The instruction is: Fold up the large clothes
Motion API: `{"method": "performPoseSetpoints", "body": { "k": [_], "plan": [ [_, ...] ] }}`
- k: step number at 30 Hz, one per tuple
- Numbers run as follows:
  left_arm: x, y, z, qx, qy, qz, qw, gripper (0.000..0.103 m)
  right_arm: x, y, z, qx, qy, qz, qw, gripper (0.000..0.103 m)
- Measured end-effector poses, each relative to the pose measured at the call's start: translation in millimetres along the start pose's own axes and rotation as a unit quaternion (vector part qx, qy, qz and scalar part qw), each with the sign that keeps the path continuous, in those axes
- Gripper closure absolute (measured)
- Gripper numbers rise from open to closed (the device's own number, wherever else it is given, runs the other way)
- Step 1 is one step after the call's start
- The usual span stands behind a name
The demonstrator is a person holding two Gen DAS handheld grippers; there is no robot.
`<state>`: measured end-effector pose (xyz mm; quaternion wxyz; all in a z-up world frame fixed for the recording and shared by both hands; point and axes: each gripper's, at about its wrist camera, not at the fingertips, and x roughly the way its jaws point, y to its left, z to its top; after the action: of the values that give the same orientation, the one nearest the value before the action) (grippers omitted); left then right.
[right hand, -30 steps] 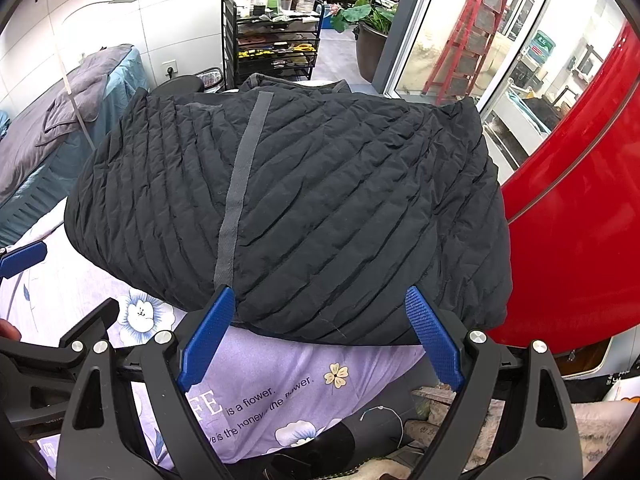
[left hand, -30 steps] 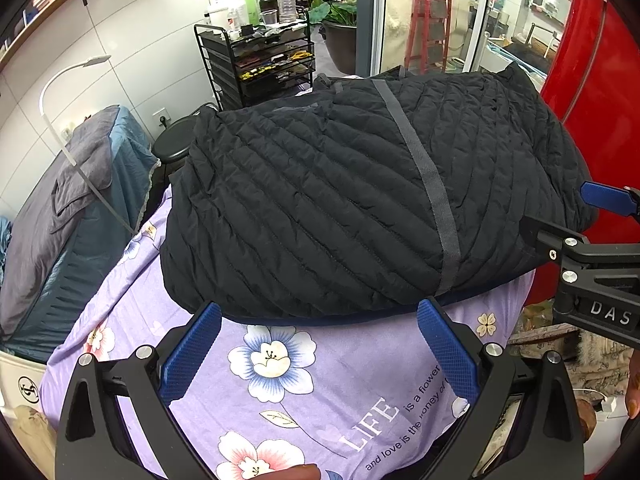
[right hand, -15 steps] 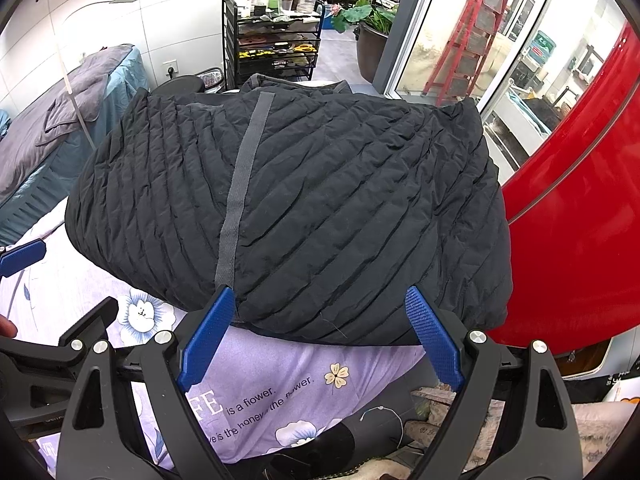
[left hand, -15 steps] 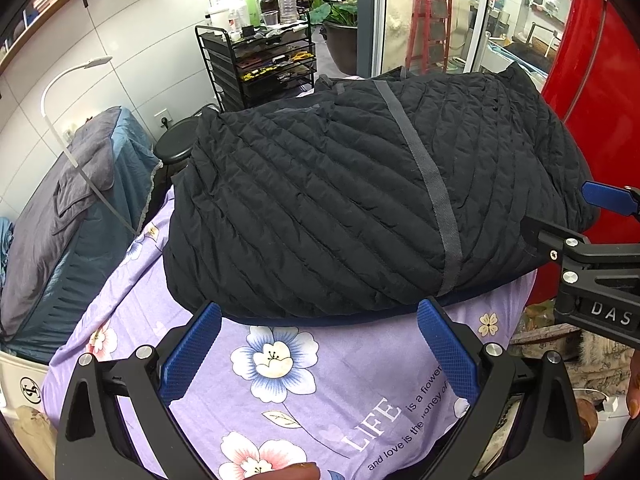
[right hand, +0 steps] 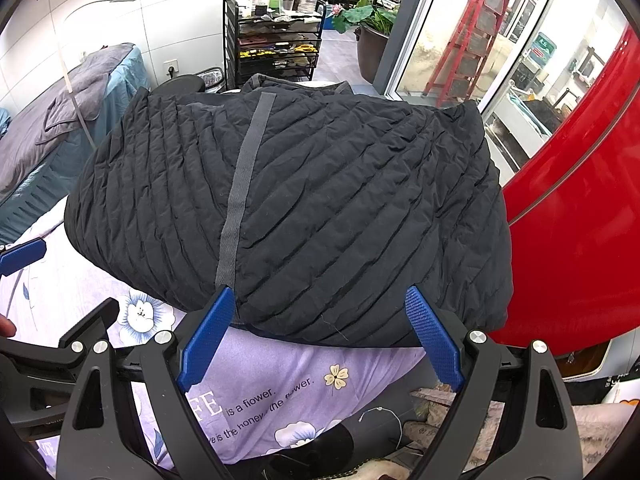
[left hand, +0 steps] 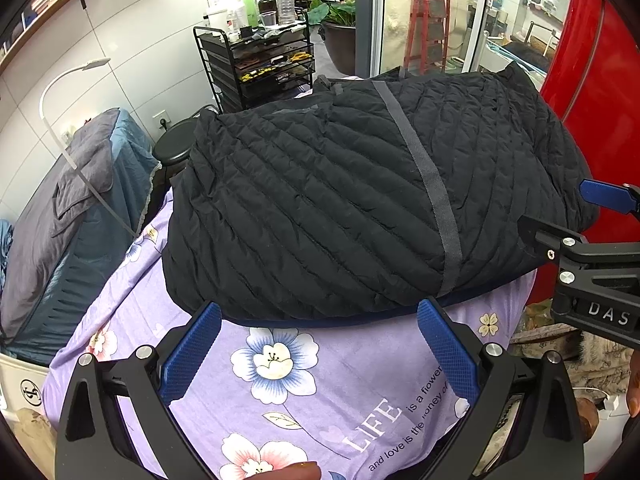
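A black quilted down jacket [left hand: 360, 200] [right hand: 320, 200], folded into a thick bundle with a grey strip running across it, lies on a purple flowered sheet [left hand: 280, 400] [right hand: 256, 392]. My left gripper [left hand: 318, 314] stands open just short of the jacket's near edge, nothing between its blue pads. My right gripper [right hand: 320, 300] is open too, its tips at the jacket's near hem, and no fabric is pinched. The right gripper also shows at the right edge of the left wrist view [left hand: 600, 236].
A red curved panel [right hand: 580, 200] rises close on the right. A black wire shelf cart [left hand: 260, 64] with bottles stands behind. A blue-covered bed [left hand: 60, 220] with grey bedding lies left, beside a black stool [left hand: 176, 148]. Clutter sits below the table's right edge [right hand: 440, 412].
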<state>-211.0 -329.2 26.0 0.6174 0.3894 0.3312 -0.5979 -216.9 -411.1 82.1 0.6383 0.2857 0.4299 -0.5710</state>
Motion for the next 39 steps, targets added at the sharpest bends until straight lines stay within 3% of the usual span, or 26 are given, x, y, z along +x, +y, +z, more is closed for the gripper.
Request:
{"method": "performPoseSetpoints", "body": {
  "k": [7,9,13,17,26,39],
  "plan": [
    [0,1,0,-0.004,-0.004,-0.003,1.0000,0.007,0,1,0,-0.001,0.000,0.000,1.000,0.017],
    [-2,2,-2,-0.009,-0.015,-0.011,0.9998,0.007,1,1,1,-0.001,0.000,0.000,1.000,0.017],
    [-12,6,-5,-0.034,-0.062,0.006,0.9975,0.006,2,1,2,0.001,0.000,0.000,1.000,0.017],
    [-14,1,-4,-0.015,-0.070,0.009,0.9974,0.006,4,0,1,0.003,-0.002,-0.001,1.000,0.017],
    [-5,0,-3,-0.021,-0.025,-0.016,0.9993,0.006,3,-4,-1,0.006,-0.002,-0.002,1.000,0.017],
    [-6,-2,-4,-0.016,-0.026,-0.008,0.9995,0.006,4,-5,-1,0.007,-0.002,-0.002,1.000,0.017]
  ]
}}
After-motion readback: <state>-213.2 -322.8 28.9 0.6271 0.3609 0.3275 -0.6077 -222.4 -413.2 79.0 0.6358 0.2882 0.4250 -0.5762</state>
